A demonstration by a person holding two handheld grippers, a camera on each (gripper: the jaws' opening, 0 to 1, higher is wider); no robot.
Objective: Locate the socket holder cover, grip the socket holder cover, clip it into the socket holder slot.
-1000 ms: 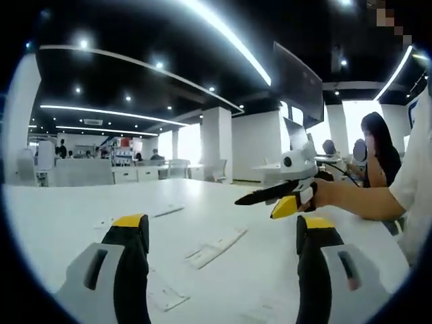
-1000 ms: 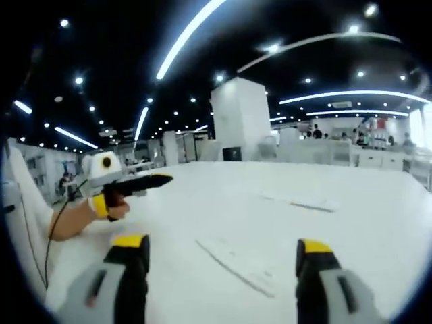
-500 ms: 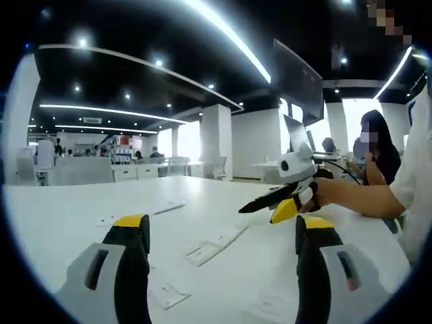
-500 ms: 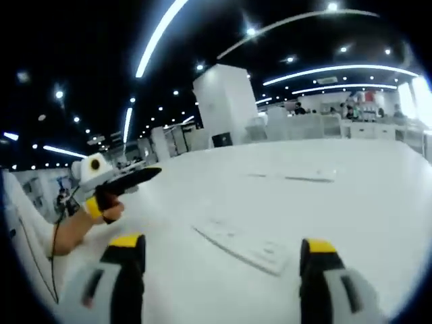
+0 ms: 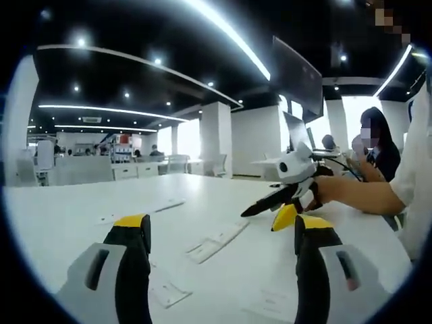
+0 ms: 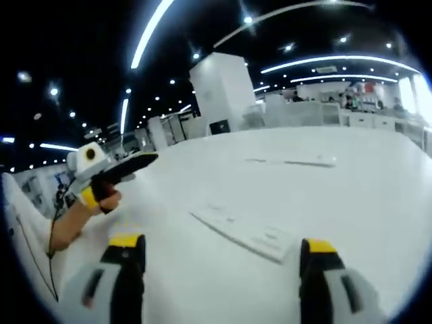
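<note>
A long white plastic strip [image 5: 217,241] lies flat on the white table [image 5: 61,223], just ahead of my left gripper [image 5: 221,226], whose jaws stand open around empty air. The same strip [image 6: 246,233] lies ahead of my right gripper [image 6: 221,244], which is also open and holds nothing. A second, thinner white strip [image 5: 165,206] lies farther off, seen too in the right gripper view [image 6: 297,162]. I cannot tell which piece is the cover. The right gripper [image 5: 283,201] hovers over the table in a hand; the left gripper [image 6: 115,170] is likewise hand-held.
Two small flat white pieces [image 5: 165,295] [image 5: 266,304] lie close to the left jaws. A seated person [image 5: 378,152] is at the table's far right. Pillars, desks and chairs stand well beyond the table.
The right gripper has dipped lower toward the table and its view has tilted down, so the long strip looks nearer. The left gripper has barely moved.
</note>
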